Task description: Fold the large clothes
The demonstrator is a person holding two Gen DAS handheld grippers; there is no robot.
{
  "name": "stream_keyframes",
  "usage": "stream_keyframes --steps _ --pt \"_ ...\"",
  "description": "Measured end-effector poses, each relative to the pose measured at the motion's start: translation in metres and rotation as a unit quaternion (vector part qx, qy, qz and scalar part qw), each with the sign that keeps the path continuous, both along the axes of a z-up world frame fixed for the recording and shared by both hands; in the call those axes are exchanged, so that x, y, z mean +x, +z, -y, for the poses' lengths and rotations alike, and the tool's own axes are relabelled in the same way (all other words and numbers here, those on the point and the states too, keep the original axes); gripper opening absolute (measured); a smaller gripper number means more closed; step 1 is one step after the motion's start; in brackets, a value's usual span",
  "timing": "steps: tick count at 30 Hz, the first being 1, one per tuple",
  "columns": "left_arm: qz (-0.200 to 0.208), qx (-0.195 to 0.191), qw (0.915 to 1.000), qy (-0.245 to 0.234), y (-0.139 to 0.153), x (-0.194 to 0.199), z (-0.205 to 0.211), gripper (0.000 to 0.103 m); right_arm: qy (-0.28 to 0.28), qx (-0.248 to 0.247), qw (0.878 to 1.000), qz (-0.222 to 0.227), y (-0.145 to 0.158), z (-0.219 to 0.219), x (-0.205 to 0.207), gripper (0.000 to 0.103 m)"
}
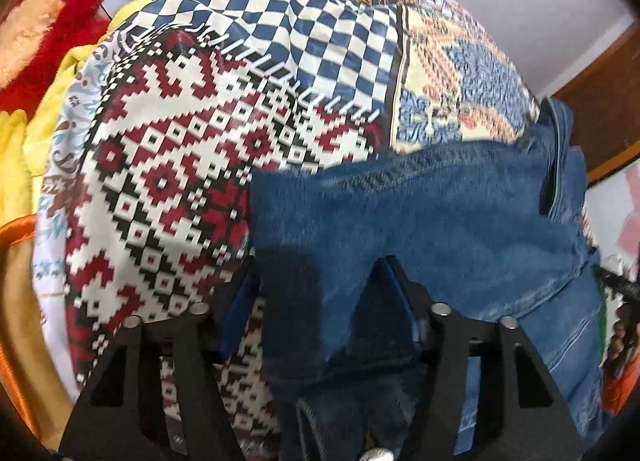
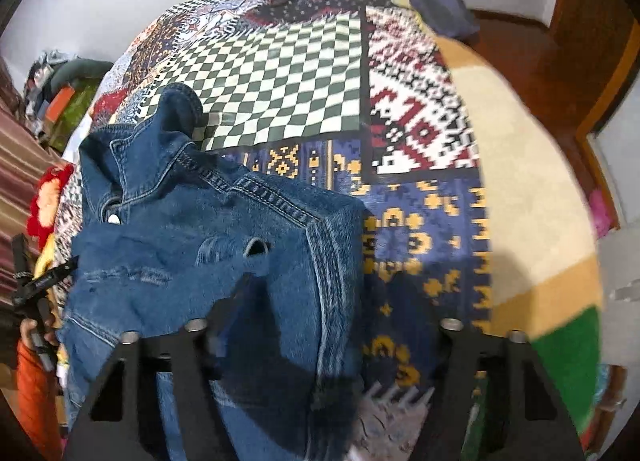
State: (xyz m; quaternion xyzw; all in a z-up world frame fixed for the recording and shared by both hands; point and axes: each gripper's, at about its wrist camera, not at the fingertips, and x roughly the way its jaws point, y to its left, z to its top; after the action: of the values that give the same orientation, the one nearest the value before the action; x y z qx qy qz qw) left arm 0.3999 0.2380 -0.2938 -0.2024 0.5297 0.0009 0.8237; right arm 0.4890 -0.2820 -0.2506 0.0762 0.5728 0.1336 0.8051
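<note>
One denim jacket point(image 2: 208, 245) lies on one patchwork bedspread point(image 2: 280, 73), collar toward the far end. In the left wrist view the jacket point(image 1: 420, 217) covers the lower right of the spread point(image 1: 180, 165).

There are two grippers. The left gripper point(image 1: 320, 293) has a flap of denim draped between its fingers, over its middle; the left finger is mostly hidden, so I cannot tell whether the pads press on the cloth. The right gripper point(image 2: 332, 301) stands over the jacket's right edge with denim across its left finger point(image 2: 240, 301); its right finger is not visible, so the grip cannot be told either. The left gripper also shows at the left edge of the right wrist view, in a hand point(image 2: 36, 333) with an orange sleeve point(image 2: 36, 393).

The bedspread has checked, red-and-white and blue-and-yellow panels. A striped blanket point(image 2: 532, 197) lies beside it, and one red-and-yellow plush point(image 1: 44, 29) sits at the bed's edge. The walls are white point(image 2: 100, 1), with wooden trim point(image 2: 592, 41).
</note>
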Motion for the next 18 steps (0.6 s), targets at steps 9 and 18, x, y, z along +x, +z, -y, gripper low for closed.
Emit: stream_keyframes --steps 9,18 --pt "0.032 0.022 0.9993 0.002 0.019 0.008 -0.008 0.010 0.040 0.000 0.997 0.067 0.012 -0.020 0.008 0.015" --pt "0.101 0.106 0.9890 0.022 0.085 0.048 -0.017 0.009 0.068 -0.075 0.981 0.163 0.057 -0.066 0.061 0.014"
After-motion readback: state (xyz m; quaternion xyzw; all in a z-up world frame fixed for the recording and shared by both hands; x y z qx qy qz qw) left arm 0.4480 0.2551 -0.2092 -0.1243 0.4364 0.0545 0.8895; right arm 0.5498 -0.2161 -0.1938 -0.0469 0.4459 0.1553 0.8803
